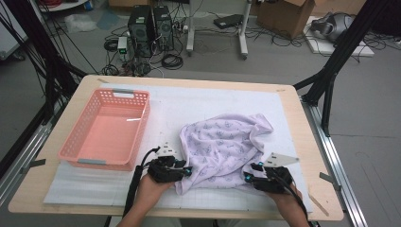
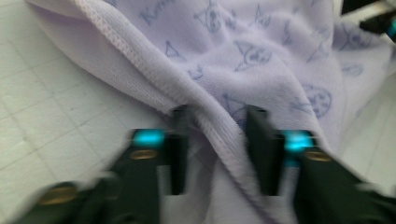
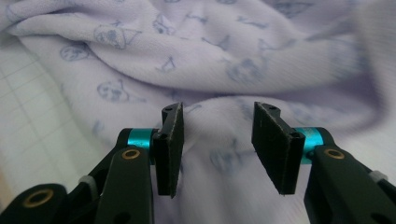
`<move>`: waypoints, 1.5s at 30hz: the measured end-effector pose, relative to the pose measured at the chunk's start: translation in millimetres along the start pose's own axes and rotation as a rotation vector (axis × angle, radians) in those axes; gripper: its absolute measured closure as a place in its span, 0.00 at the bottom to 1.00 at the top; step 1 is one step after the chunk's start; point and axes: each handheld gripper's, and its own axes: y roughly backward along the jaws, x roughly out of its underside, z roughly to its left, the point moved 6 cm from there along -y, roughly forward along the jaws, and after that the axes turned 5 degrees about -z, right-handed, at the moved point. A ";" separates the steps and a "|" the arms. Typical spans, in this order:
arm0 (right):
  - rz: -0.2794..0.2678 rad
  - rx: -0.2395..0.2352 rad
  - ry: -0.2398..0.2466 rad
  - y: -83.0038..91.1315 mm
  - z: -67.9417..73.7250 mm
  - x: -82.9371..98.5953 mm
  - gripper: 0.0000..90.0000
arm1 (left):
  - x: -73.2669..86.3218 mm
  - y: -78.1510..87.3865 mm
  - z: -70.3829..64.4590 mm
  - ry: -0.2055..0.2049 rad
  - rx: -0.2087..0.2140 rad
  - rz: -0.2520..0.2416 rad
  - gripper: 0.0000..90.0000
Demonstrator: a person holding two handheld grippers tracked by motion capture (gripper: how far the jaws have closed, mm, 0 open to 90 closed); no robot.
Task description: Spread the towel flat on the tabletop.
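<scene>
Cloth [image 1: 222, 144] crumpled, lengthwise toward far-right corner

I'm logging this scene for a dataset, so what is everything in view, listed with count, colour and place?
Cloth: one, lilac with small blue prints, crumpled at the table's centre-right.
Basket: one, pink plastic, on the left.
Mat: one, white gridded, covering the table top.
Table: one, pale wood.
Computer towers: two, black, on the floor behind.
Cardboard box: one, brown, on the floor at the back right.
Left hand-held gripper: one, black, jaws open around the cloth's hem.
Right hand-held gripper: one, black, jaws open at the cloth's near edge.
</scene>
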 end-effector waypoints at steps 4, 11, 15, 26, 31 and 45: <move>0.065 -0.005 0.024 -26.3 -1.5 -5.5 0.70 | -17.3 4.8 8.5 0.005 -0.029 -0.073 0.94; 0.033 0.075 -0.003 -37.3 -22.1 -30.6 0.93 | -54.4 7.4 47.2 0.030 -0.157 -0.149 0.95; -0.017 0.186 -0.013 -41.4 -38.5 -42.0 0.93 | -69.7 3.7 69.6 0.052 -0.227 -0.184 0.95; -0.118 0.256 -0.097 -22.0 -52.9 -42.3 0.76 | -69.5 4.7 73.5 0.067 -0.267 -0.261 0.61; -0.173 0.250 -0.113 9.4 -54.5 -28.9 0.77 | -61.1 21.8 56.8 0.053 -0.215 -0.299 0.51; -0.045 0.110 -0.187 12.1 -42.9 22.4 0.61 | -10.0 -5.2 27.5 0.022 -0.072 -0.074 0.74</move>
